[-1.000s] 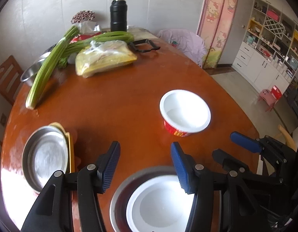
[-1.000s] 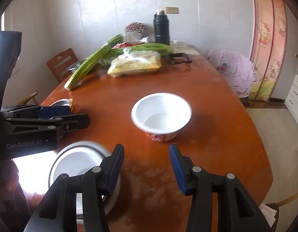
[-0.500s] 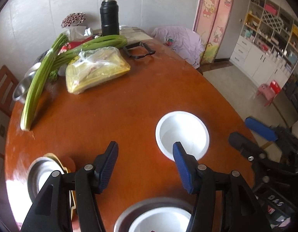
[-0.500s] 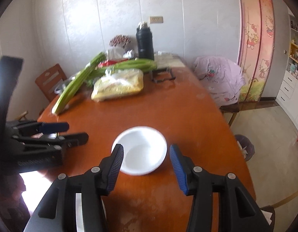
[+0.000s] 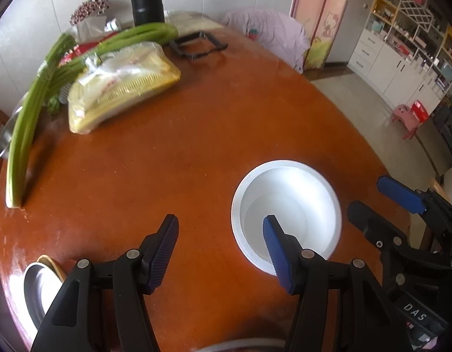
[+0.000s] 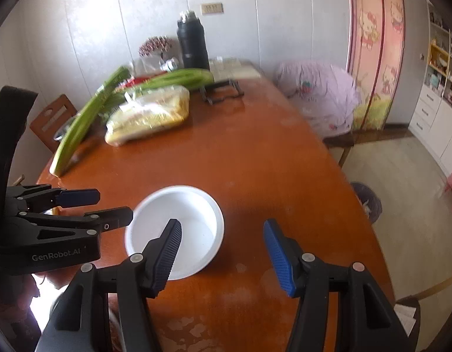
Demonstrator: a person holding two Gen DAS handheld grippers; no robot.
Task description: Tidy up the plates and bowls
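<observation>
Jaws of both my grippers stood apart, empty; right gripper (image 6: 223,258) was opening. Both had advanced over the white bowl (image 5: 286,214) near the desk (image 5: 196,152) edge; pickup judged next.

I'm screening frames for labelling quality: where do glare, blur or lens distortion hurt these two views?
Left wrist view: glare whitens the table beside the steel plate; the noodle packet is slightly smeared; edges bow. Right wrist view: the far clutter and pink cover are soft; the white bowl is nearly blown out.
</observation>
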